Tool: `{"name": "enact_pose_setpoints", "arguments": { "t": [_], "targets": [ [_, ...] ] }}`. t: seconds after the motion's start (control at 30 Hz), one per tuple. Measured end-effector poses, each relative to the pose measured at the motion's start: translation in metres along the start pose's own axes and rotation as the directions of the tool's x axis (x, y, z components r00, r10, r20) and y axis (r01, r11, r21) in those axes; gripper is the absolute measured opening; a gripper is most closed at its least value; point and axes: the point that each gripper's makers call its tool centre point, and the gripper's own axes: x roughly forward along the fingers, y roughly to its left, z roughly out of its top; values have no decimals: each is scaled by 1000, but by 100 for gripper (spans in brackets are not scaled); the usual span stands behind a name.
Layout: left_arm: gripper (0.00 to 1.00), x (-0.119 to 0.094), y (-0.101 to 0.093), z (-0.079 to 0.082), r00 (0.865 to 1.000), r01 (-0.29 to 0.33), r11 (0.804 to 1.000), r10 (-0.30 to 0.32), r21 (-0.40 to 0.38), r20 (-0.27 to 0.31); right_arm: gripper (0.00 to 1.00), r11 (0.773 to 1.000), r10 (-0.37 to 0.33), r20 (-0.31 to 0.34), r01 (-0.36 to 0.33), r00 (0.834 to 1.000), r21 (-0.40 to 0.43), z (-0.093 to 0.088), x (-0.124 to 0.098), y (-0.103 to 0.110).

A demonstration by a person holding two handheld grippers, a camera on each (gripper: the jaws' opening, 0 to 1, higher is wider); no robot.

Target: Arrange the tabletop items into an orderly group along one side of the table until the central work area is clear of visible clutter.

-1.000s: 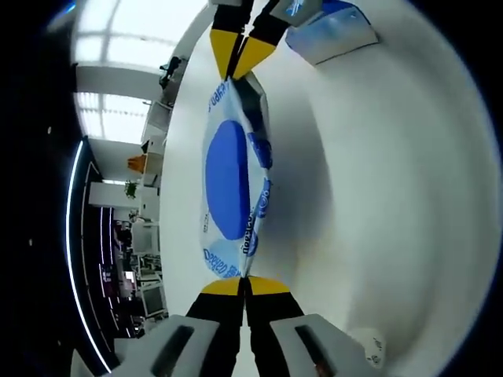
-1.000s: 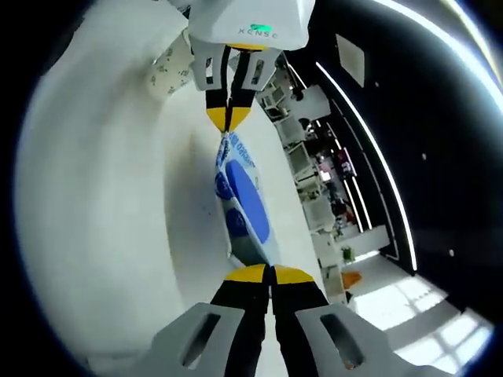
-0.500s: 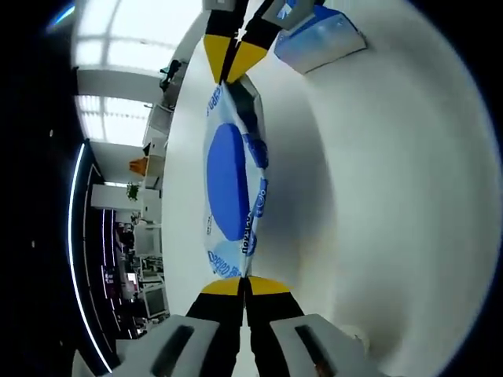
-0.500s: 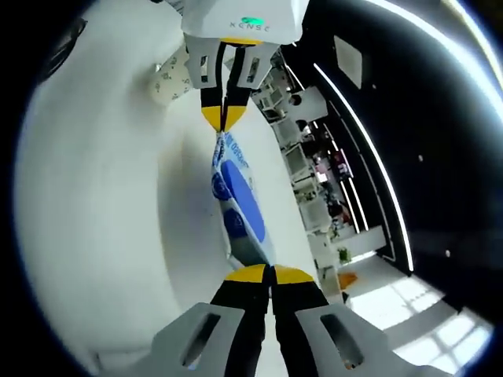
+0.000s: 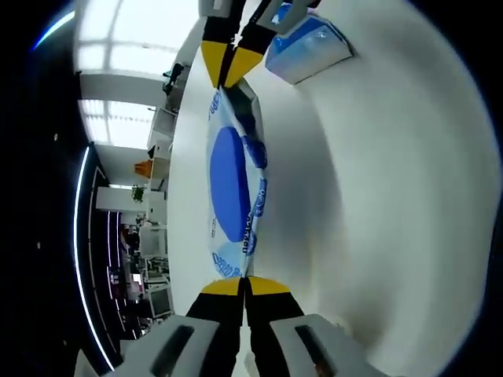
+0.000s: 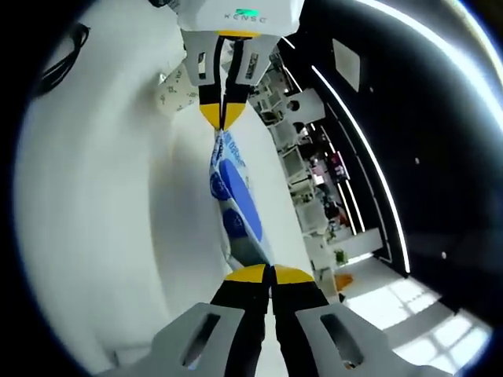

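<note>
A white packet with a big blue oval hangs stretched between my two grippers above the white table. My left gripper is shut on its near end, and the right gripper pinches the far end. In the right gripper view the same packet runs from my right gripper, shut on its near edge, up to the left gripper, shut on the other end.
A blue and white box lies on the table beyond the packet. A patterned white item sits on the table near the left gripper. A dark cable curls at the table's far left. Office furniture lines the background.
Both grippers keep their hold on the packet. The views have shifted slightly, and the blue and white box and patterned item sit a little differently in frame.
</note>
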Motion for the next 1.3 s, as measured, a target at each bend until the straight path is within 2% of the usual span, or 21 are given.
{"name": "enact_pose_setpoints", "arguments": {
  "t": [1.0,1.3],
  "targets": [
    [0,-36,-25,7,1000,-1,1000,1,24,-9,0,1000,-10,3,10,1000,-20,12,-33,13],
    [0,-44,-34,0,1000,-1,1000,1,18,-15,0,1000,-3,12,3,1000,-12,20,-37,23]
  ]
}}
